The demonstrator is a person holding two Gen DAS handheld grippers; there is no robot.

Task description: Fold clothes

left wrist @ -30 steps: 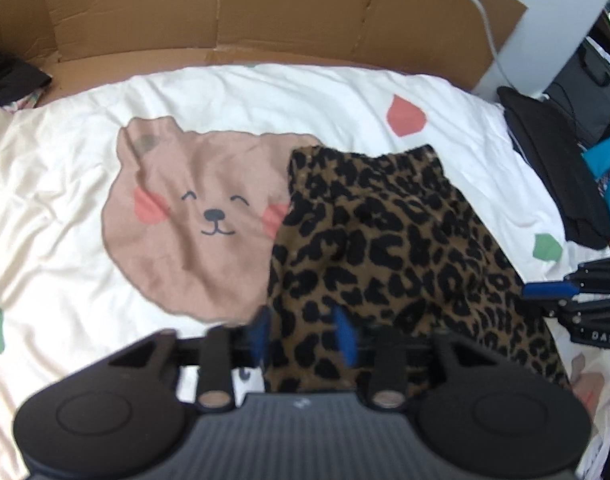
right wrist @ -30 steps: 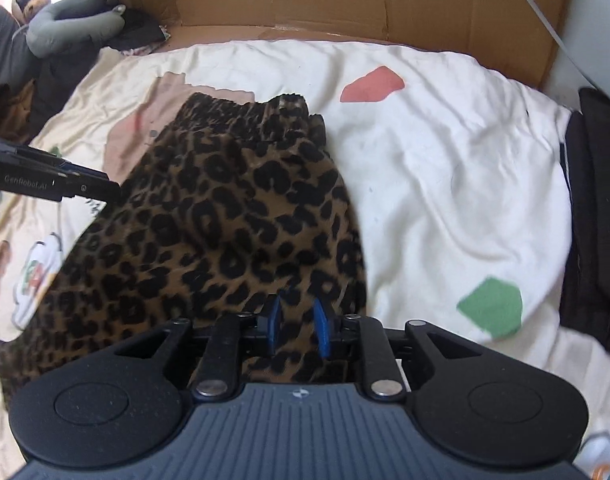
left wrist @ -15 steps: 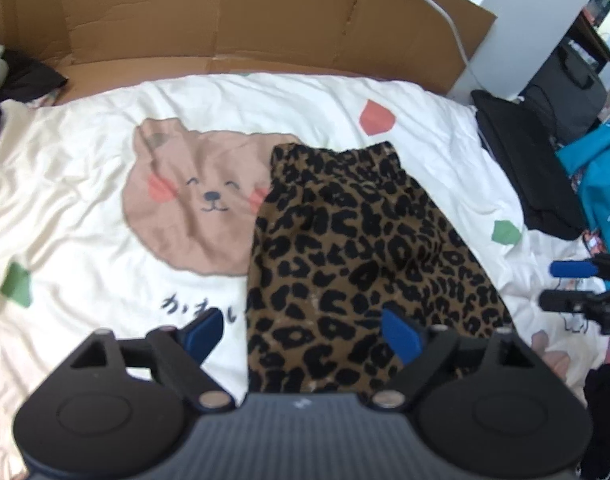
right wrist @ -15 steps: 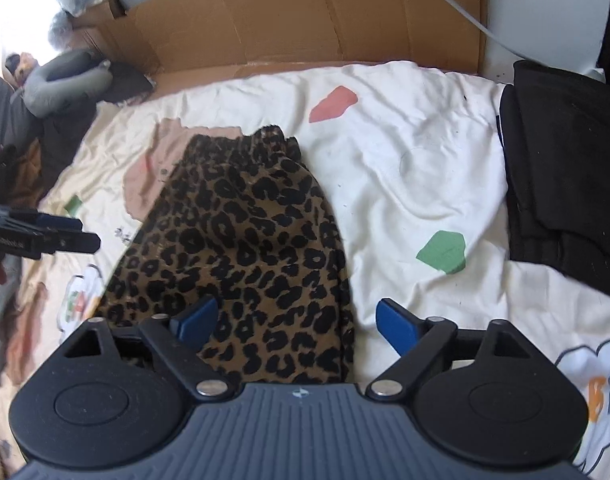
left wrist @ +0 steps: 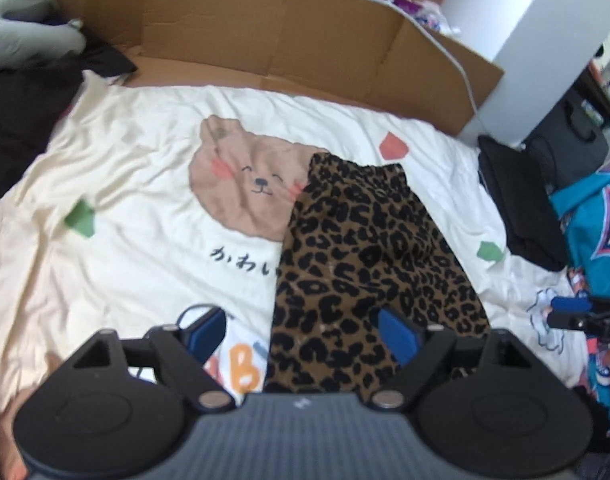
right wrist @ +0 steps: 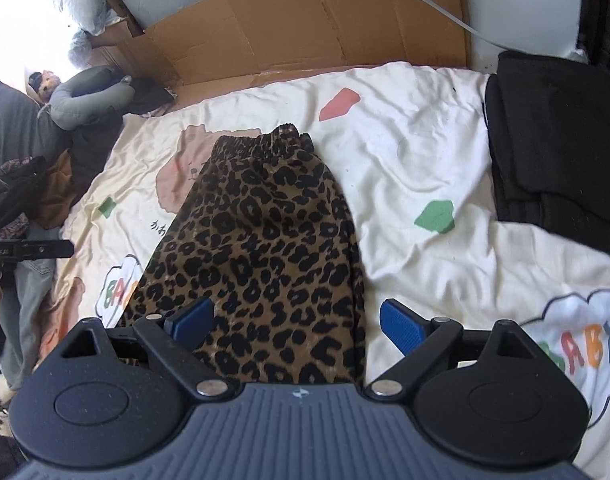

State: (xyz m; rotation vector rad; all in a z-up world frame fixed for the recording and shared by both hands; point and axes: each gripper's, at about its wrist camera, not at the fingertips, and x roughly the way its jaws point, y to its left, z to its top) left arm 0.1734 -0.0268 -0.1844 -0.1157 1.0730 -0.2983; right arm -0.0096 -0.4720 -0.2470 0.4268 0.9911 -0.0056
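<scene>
Leopard-print trousers lie flat on the cream bear-print sheet, folded lengthwise, with the elastic waistband at the far end. My left gripper hovers above the near hem; its jaws stand wide and are closing slightly, and its pads touch nothing. Over the same hem, further right, my right gripper stands open and clear of the cloth. Each gripper also shows at the edge of the other's view: the right gripper and the left gripper.
A cardboard wall lines the far side of the bed. Folded black clothes sit at the right edge, a teal garment beyond them. Dark clothes and a grey pillow lie at the left.
Both grippers let go of the trousers' near hem, opened wide, then rose and drew back. The trousers stay flat on the sheet.
</scene>
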